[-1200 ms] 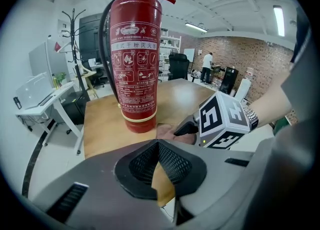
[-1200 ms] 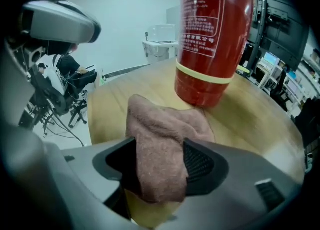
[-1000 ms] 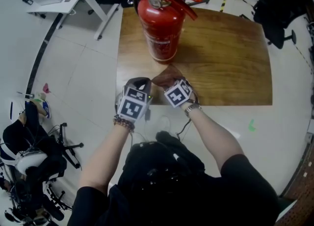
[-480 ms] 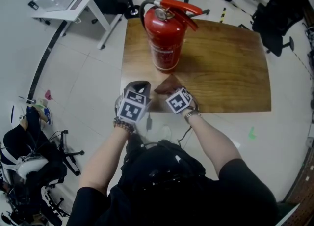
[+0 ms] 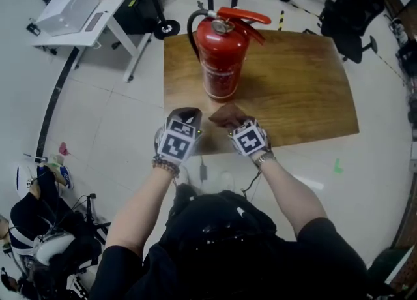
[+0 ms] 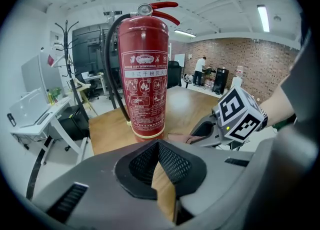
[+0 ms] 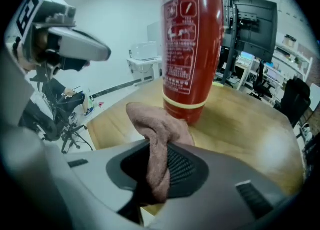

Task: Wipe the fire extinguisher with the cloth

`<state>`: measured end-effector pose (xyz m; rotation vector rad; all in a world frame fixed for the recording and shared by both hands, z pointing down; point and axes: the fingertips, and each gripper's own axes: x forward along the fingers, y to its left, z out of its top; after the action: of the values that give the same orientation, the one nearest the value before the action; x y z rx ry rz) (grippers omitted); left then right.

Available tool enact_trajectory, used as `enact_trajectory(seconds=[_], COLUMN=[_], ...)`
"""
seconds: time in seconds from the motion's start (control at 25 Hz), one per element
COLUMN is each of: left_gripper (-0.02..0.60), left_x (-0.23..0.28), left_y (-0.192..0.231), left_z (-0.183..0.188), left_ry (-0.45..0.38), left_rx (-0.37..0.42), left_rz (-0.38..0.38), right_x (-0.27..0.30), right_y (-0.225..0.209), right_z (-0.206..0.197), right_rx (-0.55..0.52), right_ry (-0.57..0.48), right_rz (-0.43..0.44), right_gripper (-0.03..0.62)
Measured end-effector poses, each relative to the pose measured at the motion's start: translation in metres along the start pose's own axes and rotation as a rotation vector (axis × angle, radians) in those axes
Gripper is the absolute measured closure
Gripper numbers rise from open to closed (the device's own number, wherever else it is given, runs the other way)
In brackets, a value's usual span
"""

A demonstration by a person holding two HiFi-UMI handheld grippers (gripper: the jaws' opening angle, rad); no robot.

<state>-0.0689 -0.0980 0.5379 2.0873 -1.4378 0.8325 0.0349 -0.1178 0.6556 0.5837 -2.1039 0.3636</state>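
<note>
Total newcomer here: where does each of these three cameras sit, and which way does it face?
Head view: on the person's head, looking steeply down at table, fire extinguisher, both forearms, left hand-held gripper, right hand-held gripper.
Left gripper view: rides the left one, facing the extinguisher past shut, empty jaws; the right one shows too.
Right gripper view: rides the right one; its jaws have just been closing on the cloth, extinguisher behind.
Shared: all three show the extinguisher.
</note>
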Motion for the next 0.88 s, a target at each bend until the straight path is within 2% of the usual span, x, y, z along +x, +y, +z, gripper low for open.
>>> enact_trajectory(seconds=[0.32, 0.56, 0.88], left_gripper=[0.581, 0.581, 0.581], left_x=[-0.005, -0.009, -0.015], left_y=[0.020, 0.029, 0.030], left_z=[0.014, 0.021, 0.037], left_ry=[-0.038, -0.060, -0.077], left_rx=[0.067, 0.134, 0.227], left_rz=[-0.090, -0.161, -0.239], right_x=[-0.067, -0.131, -0.221], right_y=[0.004, 0.006, 0.005], right_z=[0.059, 0.104, 0.170], right_rx=[0.090, 0.172, 0.151], right_ry=[-0.164, -0.326, -0.500], right_rz=[-0.110, -0.216, -0.382], right_gripper=[0.499, 0.499, 0.499])
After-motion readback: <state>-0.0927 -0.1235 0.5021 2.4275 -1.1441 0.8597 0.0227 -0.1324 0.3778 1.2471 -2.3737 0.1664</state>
